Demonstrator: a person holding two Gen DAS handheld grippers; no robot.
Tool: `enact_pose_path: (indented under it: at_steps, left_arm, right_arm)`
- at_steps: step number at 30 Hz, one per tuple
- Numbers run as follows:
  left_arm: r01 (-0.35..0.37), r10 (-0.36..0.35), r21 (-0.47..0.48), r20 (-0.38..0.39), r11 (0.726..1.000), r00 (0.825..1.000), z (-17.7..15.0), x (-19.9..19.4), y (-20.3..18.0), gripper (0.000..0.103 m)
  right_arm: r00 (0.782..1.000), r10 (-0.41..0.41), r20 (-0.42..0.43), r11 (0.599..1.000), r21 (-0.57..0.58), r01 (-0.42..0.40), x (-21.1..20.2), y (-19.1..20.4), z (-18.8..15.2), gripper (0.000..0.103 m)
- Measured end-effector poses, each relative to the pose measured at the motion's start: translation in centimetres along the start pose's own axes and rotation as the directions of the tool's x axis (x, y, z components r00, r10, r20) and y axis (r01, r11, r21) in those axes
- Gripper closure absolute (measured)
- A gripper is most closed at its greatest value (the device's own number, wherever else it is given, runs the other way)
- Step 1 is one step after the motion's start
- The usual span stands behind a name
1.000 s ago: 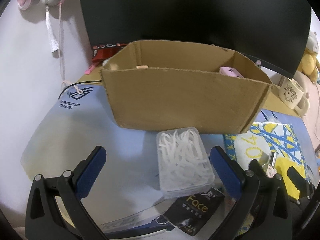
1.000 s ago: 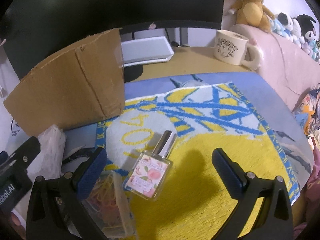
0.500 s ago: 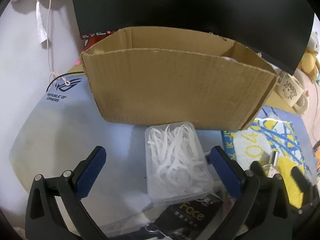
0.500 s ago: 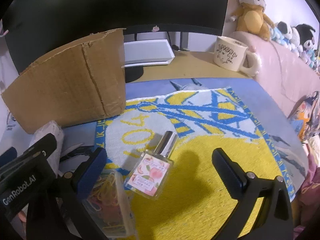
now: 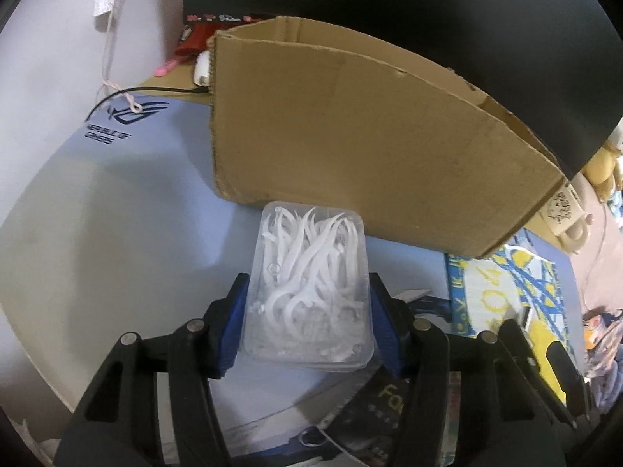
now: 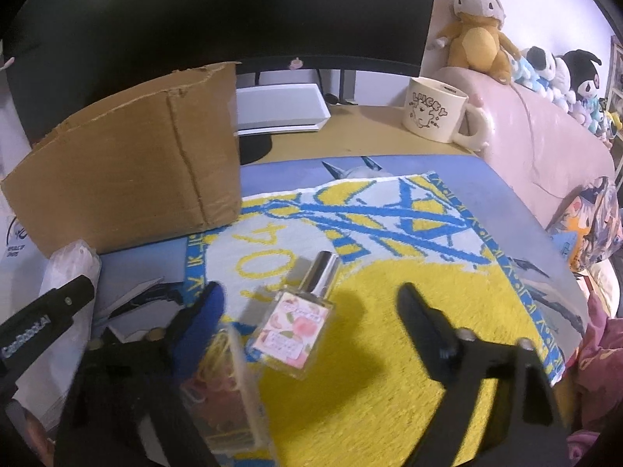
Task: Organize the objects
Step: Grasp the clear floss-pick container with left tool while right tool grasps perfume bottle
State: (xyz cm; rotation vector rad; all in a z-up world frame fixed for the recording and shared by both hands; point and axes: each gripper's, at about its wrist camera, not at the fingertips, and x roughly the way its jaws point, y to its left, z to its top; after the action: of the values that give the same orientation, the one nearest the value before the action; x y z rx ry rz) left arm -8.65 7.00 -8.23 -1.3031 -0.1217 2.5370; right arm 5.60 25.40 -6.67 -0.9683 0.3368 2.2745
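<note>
A clear plastic box (image 5: 307, 272) of white floss picks lies on the blue desk mat in front of a brown cardboard box (image 5: 370, 148). My left gripper (image 5: 307, 284) is closing on it, with both blue pads against its long sides. In the right wrist view a perfume bottle (image 6: 296, 323) with a peach label and silver cap lies on a yellow and blue towel (image 6: 389, 369). My right gripper (image 6: 309, 294) straddles the bottle; its jaws are closing, and the pads stand clear of the glass.
A clear box of coloured rubber bands (image 6: 226, 381) sits by the right gripper's left finger. A black packet (image 5: 373, 401) lies under the left gripper. A cream mug (image 6: 432, 109), a dark monitor (image 6: 233, 11) and plush toys (image 6: 475, 35) stand behind.
My left gripper moved forward and down, and its jaws closed from wide open onto the floss pick box. The right gripper's jaws narrowed around the perfume bottle while the hand stayed in place.
</note>
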Motion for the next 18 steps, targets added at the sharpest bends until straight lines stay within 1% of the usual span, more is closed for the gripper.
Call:
enact_pose_path:
  at_steps: [1,2,3,6,8,14,15,16,18]
  left_arm:
    - [-0.013,0.013,-0.002,0.006,1.0,1.0,0.0,-0.1,0.1,0.046]
    - [-0.021,0.021,-0.003,0.011,1.0,1.0,0.0,-0.2,0.2,0.046]
    - [-0.028,0.028,-0.001,0.015,1.0,0.999,0.1,-0.3,0.3,0.046]
    - [-0.045,0.044,0.004,0.027,0.999,0.999,0.2,-0.7,0.7,0.046]
    - [-0.049,0.049,0.004,0.031,0.999,0.998,0.2,-0.8,0.6,0.046]
    - [-0.06,0.061,-0.019,0.034,0.998,0.998,0.1,-0.7,0.6,0.046]
    - [-0.065,0.066,-0.021,0.035,0.998,0.997,0.0,-0.7,0.7,0.046]
    - [-0.07,0.07,-0.022,0.036,0.997,0.997,0.0,-0.7,0.8,0.046]
    - [-0.079,0.08,-0.025,0.038,0.997,0.996,0.0,-0.7,0.8,0.046]
  right_arm:
    - [1.0,0.008,-0.009,1.0,0.018,-0.008,-0.1,-0.1,0.0,0.028]
    - [1.0,0.014,-0.016,0.999,0.034,-0.014,-0.2,-0.2,0.0,0.032]
    - [0.999,0.022,-0.025,0.998,0.059,-0.02,-0.2,-0.3,-0.1,0.039]
    - [0.996,0.053,-0.074,0.992,0.116,-0.044,0.3,-0.8,-0.3,0.048]
    - [0.995,0.057,-0.081,0.992,0.12,-0.047,0.5,-0.8,-0.3,0.048]
    - [0.999,0.013,-0.046,0.995,0.098,-0.009,0.4,-0.2,-0.6,0.049]
    - [0.999,0.007,-0.042,0.996,0.088,-0.003,0.3,-0.1,-0.5,0.053]
    - [0.999,0.009,-0.037,0.998,0.069,-0.006,0.2,0.1,-0.5,0.062]
    - [1.0,0.008,-0.024,0.999,0.031,-0.007,-0.1,0.7,-0.6,0.065]
